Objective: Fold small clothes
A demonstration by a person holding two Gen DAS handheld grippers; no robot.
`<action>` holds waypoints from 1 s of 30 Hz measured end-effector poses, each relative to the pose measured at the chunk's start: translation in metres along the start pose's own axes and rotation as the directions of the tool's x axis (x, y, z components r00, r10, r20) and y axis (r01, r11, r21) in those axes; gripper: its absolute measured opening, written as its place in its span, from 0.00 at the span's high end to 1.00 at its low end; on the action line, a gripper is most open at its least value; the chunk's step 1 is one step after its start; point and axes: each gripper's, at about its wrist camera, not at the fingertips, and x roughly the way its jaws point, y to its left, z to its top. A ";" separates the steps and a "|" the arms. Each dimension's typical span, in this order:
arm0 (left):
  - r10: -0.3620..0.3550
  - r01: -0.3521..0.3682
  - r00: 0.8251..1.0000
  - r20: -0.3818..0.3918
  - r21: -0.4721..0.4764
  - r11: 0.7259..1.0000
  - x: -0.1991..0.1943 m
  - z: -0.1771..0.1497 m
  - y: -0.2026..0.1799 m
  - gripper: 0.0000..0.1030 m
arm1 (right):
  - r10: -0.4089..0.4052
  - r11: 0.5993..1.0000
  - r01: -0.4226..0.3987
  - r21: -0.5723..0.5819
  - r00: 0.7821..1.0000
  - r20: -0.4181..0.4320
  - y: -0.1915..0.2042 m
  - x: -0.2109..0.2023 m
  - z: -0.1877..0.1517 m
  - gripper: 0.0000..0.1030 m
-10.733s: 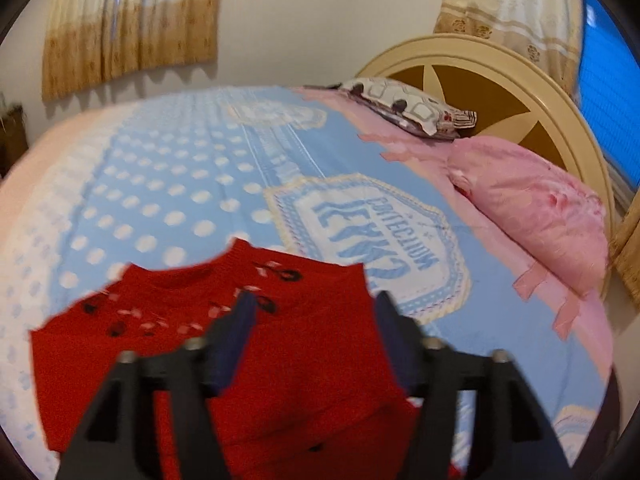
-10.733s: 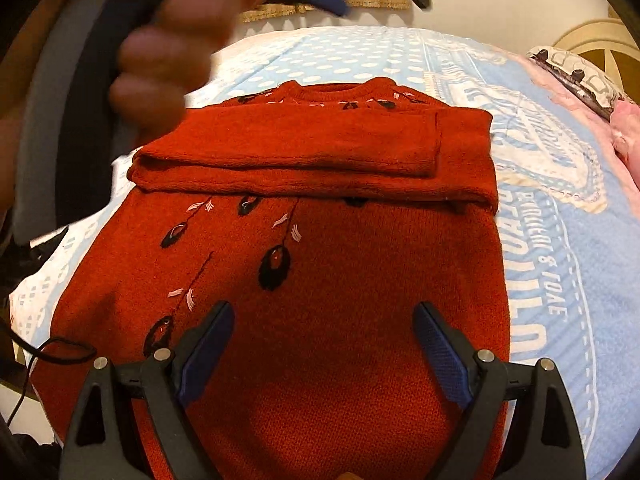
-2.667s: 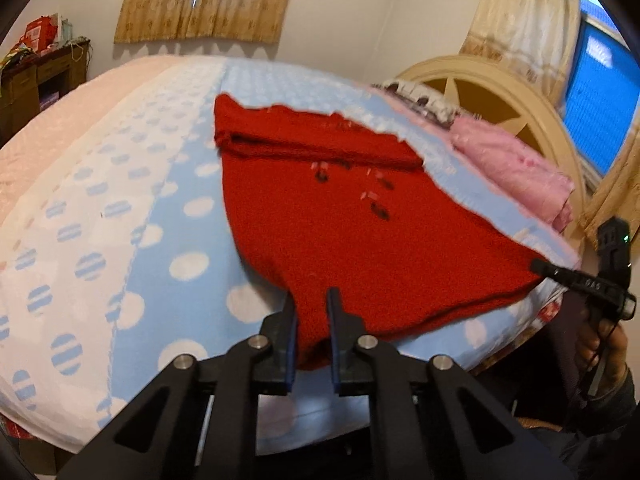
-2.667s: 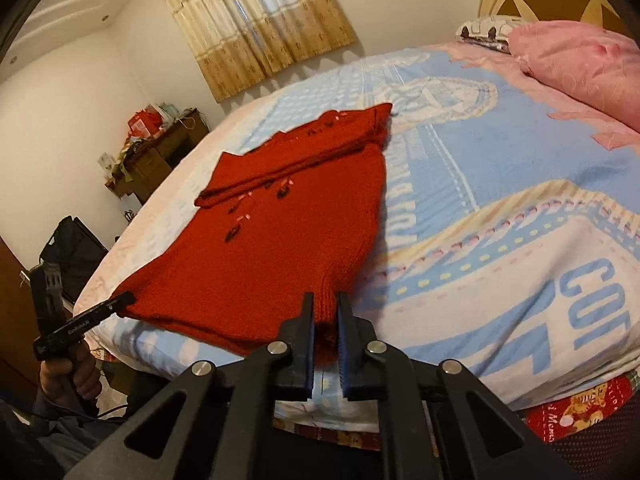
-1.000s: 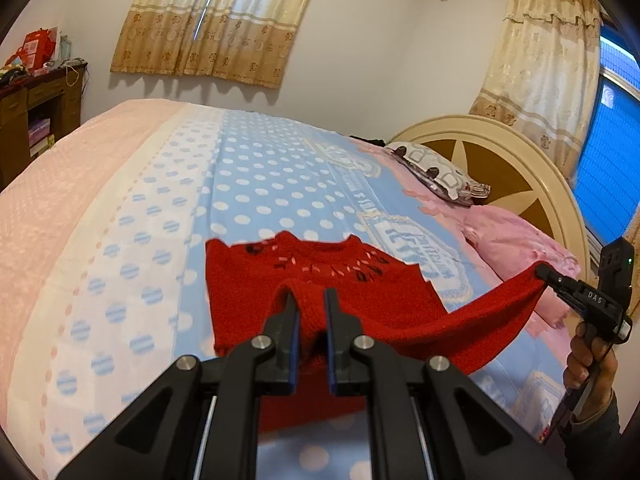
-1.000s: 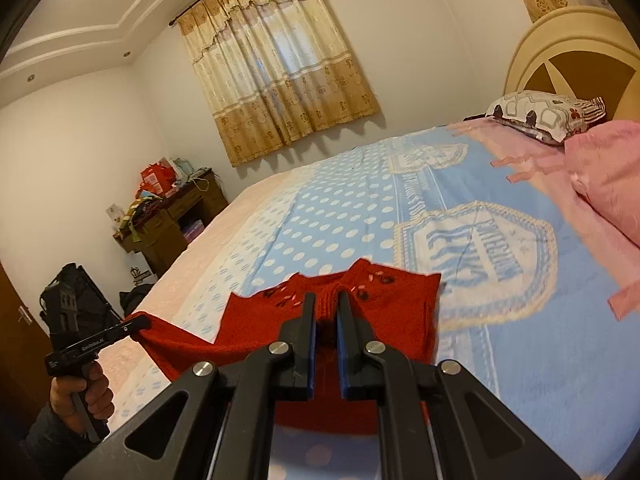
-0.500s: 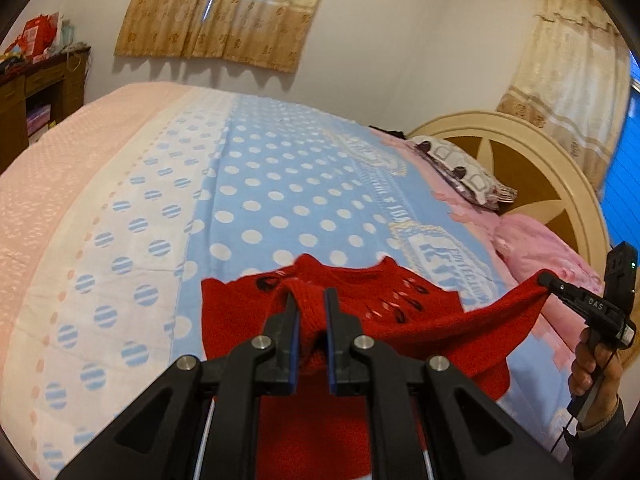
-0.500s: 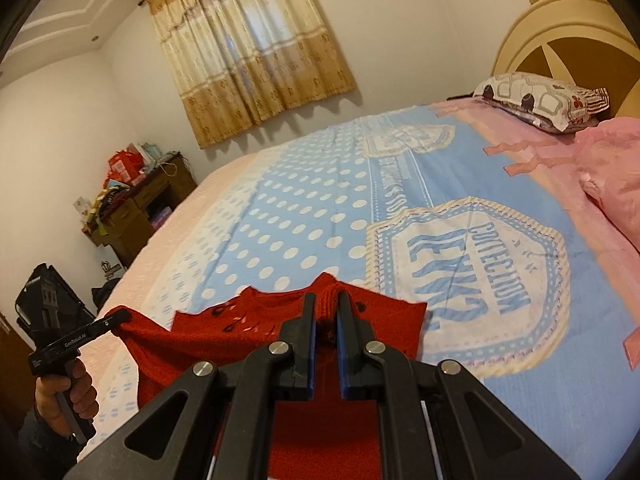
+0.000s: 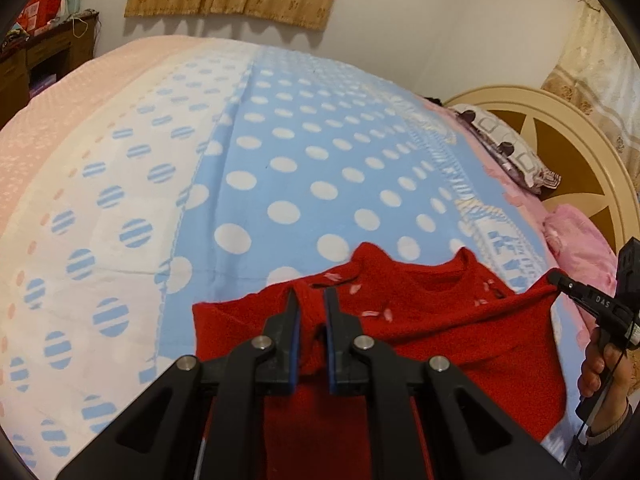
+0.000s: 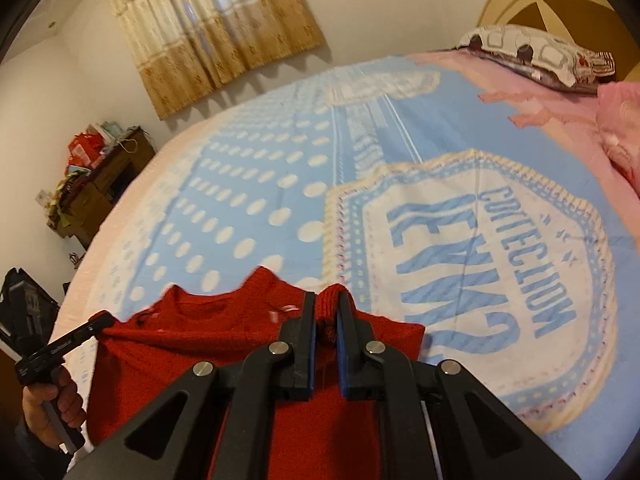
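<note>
Red sweater lies on the bed, low in both wrist views, neckline end toward the far side of the polka-dot blue blanket. Left gripper fingers pinch a bunched fold of the red knit, pads nearly together. Right gripper fingers likewise pinch a fold (a small hump of knit sticks up between the tips). The lifted hem stretches taut between the two grippers above the flat part of the garment. Pink pillow and patterned pillow sit by the headboard, well apart from the sweater. Curtains hang on the far wall.
</note>
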 end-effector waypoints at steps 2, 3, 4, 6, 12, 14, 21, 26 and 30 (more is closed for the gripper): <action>0.002 -0.002 1.000 -0.009 -0.012 1.000 0.007 0.001 0.003 0.90 | 0.000 1.000 0.001 0.010 0.999 -0.047 -0.006 0.019 0.001 0.92; 0.001 -0.002 1.000 -0.010 -0.018 1.000 0.009 0.001 0.004 0.88 | -0.003 1.000 0.005 0.024 0.998 -0.060 -0.009 0.025 0.002 0.92; 0.004 -0.004 1.000 -0.010 -0.023 1.000 0.010 0.002 0.004 0.87 | -0.017 0.999 0.019 0.034 0.998 -0.057 -0.011 0.027 0.002 0.89; 0.020 -0.020 1.000 0.000 -0.005 1.000 0.004 0.001 0.000 0.80 | -0.037 0.999 0.037 0.008 0.999 -0.028 -0.007 0.021 0.001 0.59; 0.093 -0.100 0.985 0.148 0.041 0.994 -0.047 -0.014 -0.003 0.46 | -0.023 0.990 0.028 -0.137 0.999 0.036 0.025 -0.012 -0.018 0.21; 0.126 -0.138 0.977 0.174 0.055 0.989 -0.056 -0.021 -0.003 0.40 | 0.006 0.983 -0.008 -0.183 1.000 -0.011 0.041 -0.012 -0.026 0.21; 0.306 -0.323 0.945 0.117 0.184 0.928 -0.032 -0.054 -0.014 0.39 | -0.117 0.951 0.045 -0.306 0.968 -0.222 0.079 0.043 -0.039 0.21; 0.325 -0.329 0.944 0.048 0.114 0.937 -0.015 -0.061 0.014 0.35 | -0.173 0.952 0.108 -0.288 0.962 -0.212 0.070 0.070 -0.034 0.20; 0.294 -0.298 0.954 0.065 0.081 0.951 -0.031 -0.067 0.015 0.35 | -0.197 0.939 0.139 -0.315 0.967 -0.161 0.086 0.048 -0.042 0.20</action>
